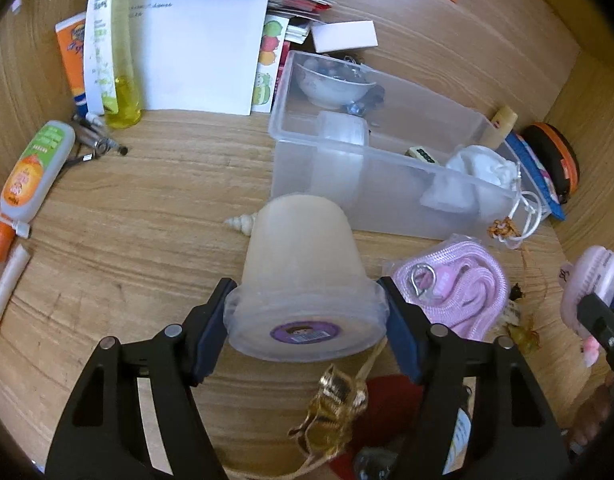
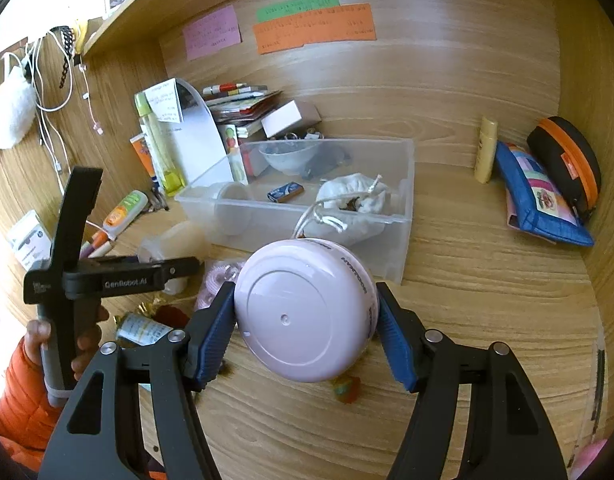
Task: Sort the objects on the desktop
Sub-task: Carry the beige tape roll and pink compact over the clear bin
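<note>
A frosted plastic cup (image 1: pixel 303 256) lies on its side on the wooden desk (image 1: pixel 147 240), its lidded end with a purple sticker facing me. My left gripper (image 1: pixel 303 320) is shut on the cup's rim, one blue pad on each side. The right wrist view shows that cup (image 2: pixel 183 240) and the left gripper (image 2: pixel 179 268) from the side. A round pale-pink device (image 2: pixel 303 312) hangs above the desk with my right gripper (image 2: pixel 305 320) shut on it. Behind both stands a clear plastic bin (image 1: pixel 387 196) holding a bowl (image 1: pixel 331 84), a white drawstring pouch (image 1: pixel 483 168) and a clear cup.
A pink lanyard packet (image 1: pixel 455 292), a gold tassel (image 1: pixel 335 404) and a seashell (image 1: pixel 239 224) lie around the cup. A lotion tube (image 1: pixel 35 168), a yellow bottle (image 1: pixel 119 60) and papers crowd the left. A blue pouch (image 2: pixel 539 200) and a black-orange case (image 2: pixel 567 164) sit far right.
</note>
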